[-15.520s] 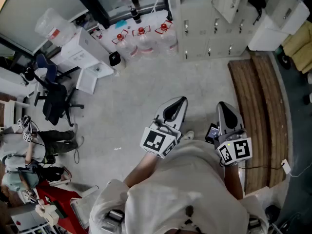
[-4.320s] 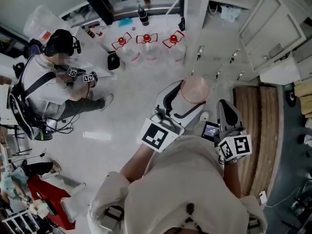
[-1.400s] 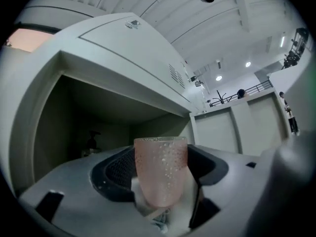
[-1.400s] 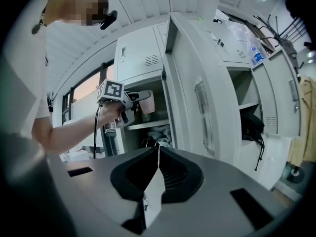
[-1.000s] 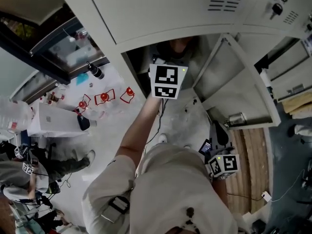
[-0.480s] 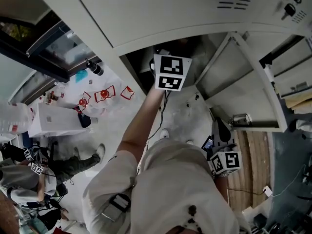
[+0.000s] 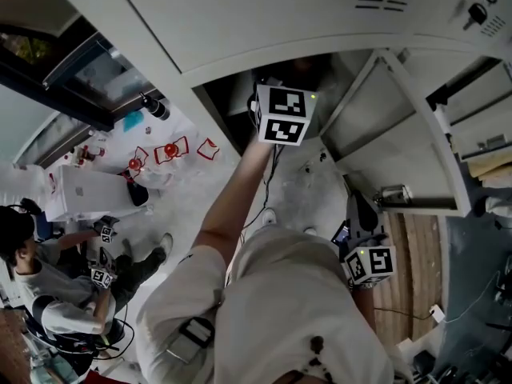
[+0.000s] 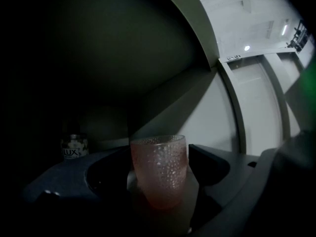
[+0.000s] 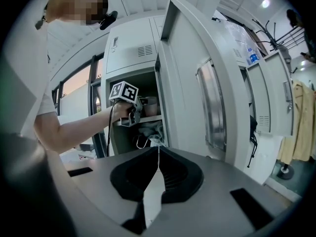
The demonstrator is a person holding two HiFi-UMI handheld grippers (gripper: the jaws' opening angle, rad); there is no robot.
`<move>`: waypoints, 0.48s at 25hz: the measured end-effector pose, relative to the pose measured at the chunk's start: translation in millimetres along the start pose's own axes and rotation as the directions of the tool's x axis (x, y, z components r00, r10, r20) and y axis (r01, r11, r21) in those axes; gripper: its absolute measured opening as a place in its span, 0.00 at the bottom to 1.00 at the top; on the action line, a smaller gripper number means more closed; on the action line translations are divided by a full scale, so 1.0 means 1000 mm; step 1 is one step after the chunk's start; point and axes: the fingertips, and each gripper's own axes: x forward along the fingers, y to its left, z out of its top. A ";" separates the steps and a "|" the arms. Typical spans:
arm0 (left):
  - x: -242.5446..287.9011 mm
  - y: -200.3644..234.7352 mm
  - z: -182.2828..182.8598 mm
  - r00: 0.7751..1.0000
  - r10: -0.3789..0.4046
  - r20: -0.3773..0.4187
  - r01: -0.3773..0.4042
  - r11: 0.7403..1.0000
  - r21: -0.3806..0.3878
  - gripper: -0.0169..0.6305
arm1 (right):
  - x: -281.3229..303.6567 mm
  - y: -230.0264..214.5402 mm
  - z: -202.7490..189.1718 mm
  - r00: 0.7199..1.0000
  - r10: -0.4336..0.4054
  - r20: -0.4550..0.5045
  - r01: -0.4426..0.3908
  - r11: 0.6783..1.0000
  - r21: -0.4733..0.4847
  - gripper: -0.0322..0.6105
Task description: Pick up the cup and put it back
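Observation:
A pink, bubble-textured cup [image 8: 159,169] stands upright in the dark locker compartment, right between the jaws of my left gripper [image 8: 160,184]. Those jaws are opening and sit close to the cup's sides, with a thin gap showing on the right. In the head view the left gripper [image 7: 282,114] is raised on an outstretched arm into the open locker [image 7: 240,94], and the cup is hidden there. My right gripper [image 7: 358,214] hangs low by my hip; its jaws [image 9: 158,152] meet with nothing between them.
A small labelled jar [image 8: 74,147] stands on the same shelf, left of the cup. The locker door [image 7: 400,126] is swung open to the right. A lower shelf holds cloth and a hanger [image 9: 147,135]. A person [image 7: 48,294] sits on the floor at lower left.
The left gripper, which carried the cup at waist height seconds ago, stays reached into the locker and has barely shifted. A seated person has come into view at lower left.

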 end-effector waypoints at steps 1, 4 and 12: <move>-0.001 0.001 0.001 1.000 0.012 0.010 -0.012 1.000 0.001 0.58 | -0.001 0.000 0.000 1.000 0.002 0.000 -0.002 1.000 -0.001 0.09; -0.006 0.007 0.005 0.998 0.052 0.045 -0.051 0.999 -0.016 0.60 | -0.004 -0.002 -0.001 1.000 0.003 -0.002 -0.003 1.000 0.003 0.09; -0.033 0.010 0.006 0.990 0.114 0.080 -0.110 0.993 -0.049 0.60 | -0.014 -0.007 -0.001 1.000 0.020 0.000 -0.020 1.000 0.013 0.09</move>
